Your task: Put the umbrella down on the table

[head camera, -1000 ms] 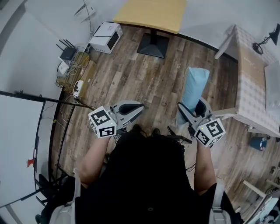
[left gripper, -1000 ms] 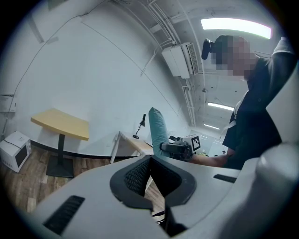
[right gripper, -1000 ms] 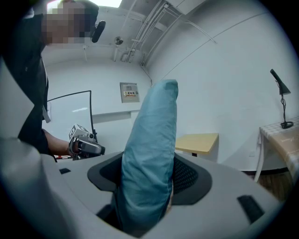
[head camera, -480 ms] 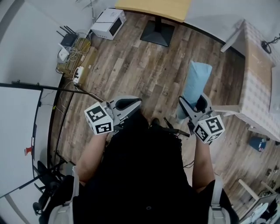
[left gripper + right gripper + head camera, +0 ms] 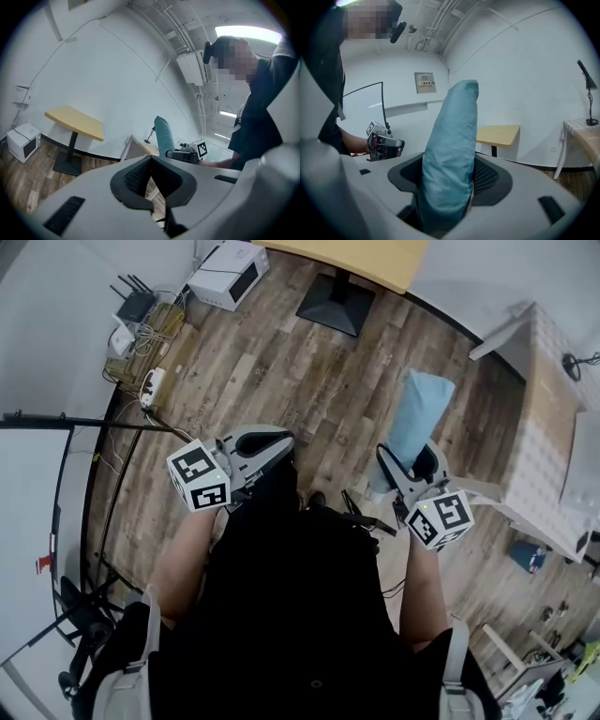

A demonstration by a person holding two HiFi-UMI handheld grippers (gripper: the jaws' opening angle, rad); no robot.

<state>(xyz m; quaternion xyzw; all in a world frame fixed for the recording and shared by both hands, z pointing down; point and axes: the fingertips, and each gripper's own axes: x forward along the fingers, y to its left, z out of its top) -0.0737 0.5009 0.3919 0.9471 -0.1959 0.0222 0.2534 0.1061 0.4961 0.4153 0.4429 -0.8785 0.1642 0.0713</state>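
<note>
A folded light-blue umbrella (image 5: 413,420) stands upright in my right gripper (image 5: 410,461), which is shut on its lower part. In the right gripper view the umbrella (image 5: 457,126) rises between the dark pads (image 5: 490,177) and hides the gap. My left gripper (image 5: 278,440) is held level to the left, shut with nothing in it; its pads meet in the left gripper view (image 5: 151,161). The table (image 5: 548,418) with a checked cloth stands to the right, apart from the umbrella. Both grippers hang over the wooden floor.
A desk lamp (image 5: 574,362) stands on the checked table. A yellow pedestal table (image 5: 370,257) is at the top, a white box (image 5: 225,263) and a router with cables (image 5: 131,320) at top left. A whiteboard stand (image 5: 56,423) is at the left.
The person has moved over the floor, so the yellow table has slid toward the top edge. Both grippers keep their pose; the umbrella stays upright in the right one.
</note>
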